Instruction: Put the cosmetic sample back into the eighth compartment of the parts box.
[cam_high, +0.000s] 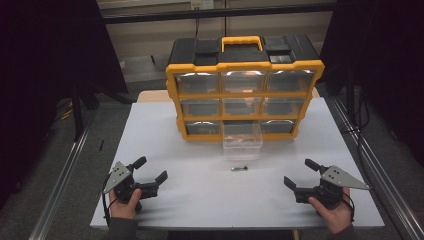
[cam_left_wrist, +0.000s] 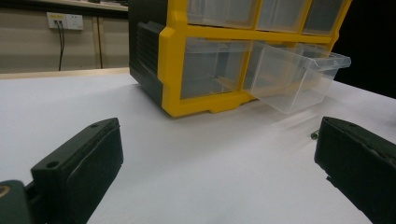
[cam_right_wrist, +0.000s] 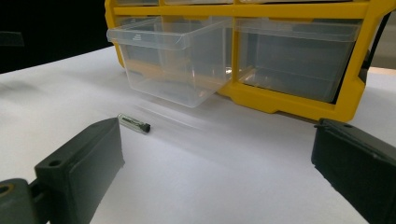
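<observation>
**Black jaws spread wide over a white table, nothing gripped**

Black, matte and blocky, the jaws of the left gripper (cam_high: 151, 171) stood wide apart with only bare table between them. The right gripper (cam_high: 301, 173) was likewise spread to its full width and held nothing. Each rested in a hand near the front edge, well apart from the other.

Between them, a little nearer the right gripper, lay a small glassy cylinder with a dark end cap (cam_high: 239, 169), flat on the table just in front of the drawer.

That clear plastic drawer (cam_high: 242, 141), thin-walled and glossy, was pulled out of the bottom middle slot of a yellow-framed organiser (cam_high: 245, 94), three rows of three translucent bins under a black top with a yellow handle.

The table (cam_high: 200, 195) was smooth, white, faintly reflective. The room around it was dim; a wall socket (cam_left_wrist: 64, 21) with plugged cables showed in the left gripper view.
</observation>
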